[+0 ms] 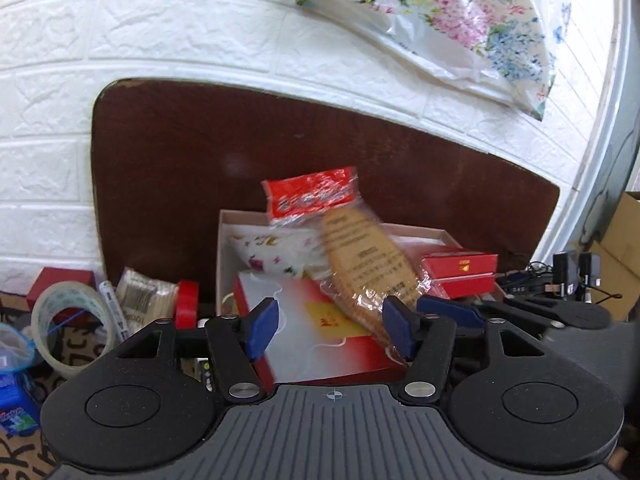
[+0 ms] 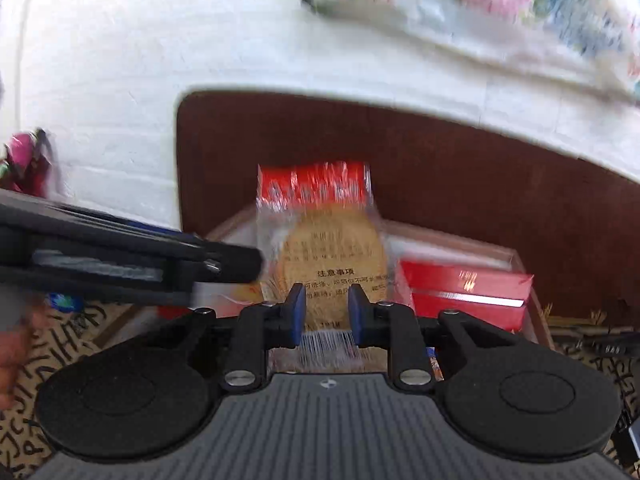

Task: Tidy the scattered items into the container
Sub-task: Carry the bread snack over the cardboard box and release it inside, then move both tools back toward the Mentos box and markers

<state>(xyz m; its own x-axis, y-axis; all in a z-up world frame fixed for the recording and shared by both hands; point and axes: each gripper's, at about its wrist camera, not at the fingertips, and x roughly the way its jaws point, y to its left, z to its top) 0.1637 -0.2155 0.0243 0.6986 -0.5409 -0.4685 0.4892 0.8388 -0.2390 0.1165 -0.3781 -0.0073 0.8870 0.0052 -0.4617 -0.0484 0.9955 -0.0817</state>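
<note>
A clear packet (image 2: 324,240) with a red header and a round tan pad inside stands upright over the shallow cardboard box (image 2: 500,248). My right gripper (image 2: 326,314) is shut on the packet's lower crimped end. In the left wrist view the same packet (image 1: 364,264) leans to the right, with the right gripper's blue fingers (image 1: 448,312) at its base. My left gripper (image 1: 330,330) is open, and the packet's lower edge lies close to its right pad. The box (image 1: 224,240) holds a red-and-white carton (image 1: 316,332), a red carton (image 1: 460,272) and a patterned tissue pack (image 1: 272,252).
Left of the box lie a clear tape roll (image 1: 68,324), a red tape roll (image 1: 187,304), a pack of swabs (image 1: 140,300) and a blue packet (image 1: 16,404). A brown board (image 1: 200,160) leans on the white brick wall behind. Chargers and cables (image 1: 572,272) sit at the right.
</note>
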